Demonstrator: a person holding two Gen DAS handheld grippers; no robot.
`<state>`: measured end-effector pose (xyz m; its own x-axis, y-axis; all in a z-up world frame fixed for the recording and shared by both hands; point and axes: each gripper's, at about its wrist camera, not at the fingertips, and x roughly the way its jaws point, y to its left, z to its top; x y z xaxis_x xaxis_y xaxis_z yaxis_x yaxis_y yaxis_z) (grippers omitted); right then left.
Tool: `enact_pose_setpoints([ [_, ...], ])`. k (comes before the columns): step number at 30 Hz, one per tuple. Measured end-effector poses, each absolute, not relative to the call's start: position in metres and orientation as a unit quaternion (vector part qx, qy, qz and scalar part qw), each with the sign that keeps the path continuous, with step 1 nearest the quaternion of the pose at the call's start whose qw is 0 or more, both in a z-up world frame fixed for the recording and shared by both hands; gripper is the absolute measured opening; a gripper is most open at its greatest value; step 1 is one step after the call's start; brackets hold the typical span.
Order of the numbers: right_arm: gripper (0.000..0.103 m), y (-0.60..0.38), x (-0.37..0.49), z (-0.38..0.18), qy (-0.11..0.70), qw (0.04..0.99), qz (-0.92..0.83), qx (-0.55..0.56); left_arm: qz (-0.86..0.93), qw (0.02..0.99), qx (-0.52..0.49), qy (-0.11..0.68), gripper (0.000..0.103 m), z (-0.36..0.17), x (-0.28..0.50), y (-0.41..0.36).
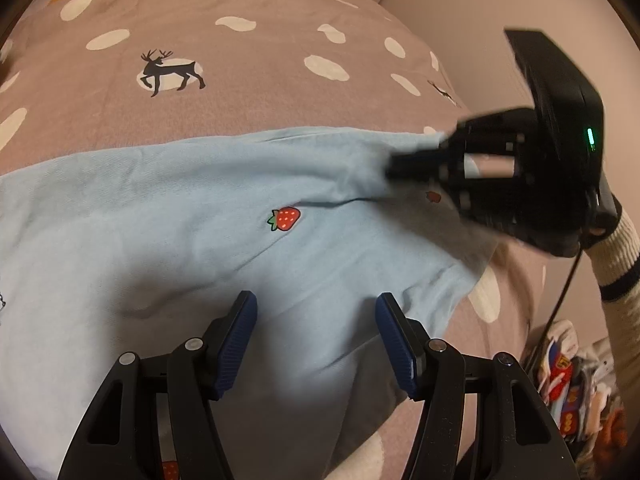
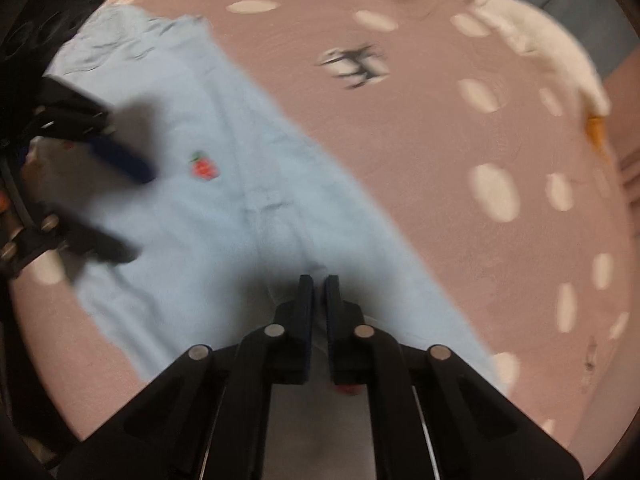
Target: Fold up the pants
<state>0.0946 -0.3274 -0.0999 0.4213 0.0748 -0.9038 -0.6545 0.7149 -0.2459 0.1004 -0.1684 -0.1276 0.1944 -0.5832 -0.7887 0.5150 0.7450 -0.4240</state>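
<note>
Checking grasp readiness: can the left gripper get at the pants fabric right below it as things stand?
Probably yes: the left gripper hangs open over the light blue pants, nothing lying between; the right gripper is off to one side.

bed: my mauve cover (image 1: pixel 248 64) with white spots, deer print (image 1: pixel 172 70) | wall (image 1: pixel 460 12): plain pinkish | light: dim, warm

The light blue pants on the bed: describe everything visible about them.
The light blue, soft-looking cotton pants lie spread almost flat on the mauve bedspread with white spots and deer prints. Small red strawberry motifs dot the fabric, which shows shallow creases and a raised ridge near the right tongs. Those tongs are shut on the fabric at one edge, bunching it slightly. The left tongs stand open above the cloth, pressing nothing. One edge is blurred in the right wrist view.
</note>
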Motion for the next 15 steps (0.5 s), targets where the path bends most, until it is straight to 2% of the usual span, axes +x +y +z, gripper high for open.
enact_pose_setpoints([
  [3,0.005,-0.336,0.108,-0.086,0.448,0.828,0.184,-0.281,-0.355,0.773,-0.029,0.525,0.061,-0.127,0.099,-0.17],
  [4,0.0,-0.334,0.11,-0.084,0.429,0.837,0.165,-0.297,-0.355,0.773,-0.028,0.525,0.061,-0.127,0.099,-0.17],
  [5,0.0,-0.33,0.112,-0.084,0.414,0.84,0.146,-0.318,-0.355,0.772,-0.029,0.526,0.061,-0.127,0.1,-0.17],
  [9,0.0,-0.339,0.125,-0.087,0.419,0.848,0.123,-0.299,-0.355,0.77,-0.033,0.529,0.061,-0.127,0.102,-0.17],
  [11,0.0,-0.364,0.128,-0.075,0.417,0.87,0.11,-0.239,-0.357,0.769,-0.032,0.529,0.061,-0.127,0.102,-0.169],
  [15,0.01,-0.426,0.106,-0.053,0.419,0.897,0.059,-0.128,-0.353,0.766,-0.048,0.534,0.061,-0.124,0.106,-0.167],
])
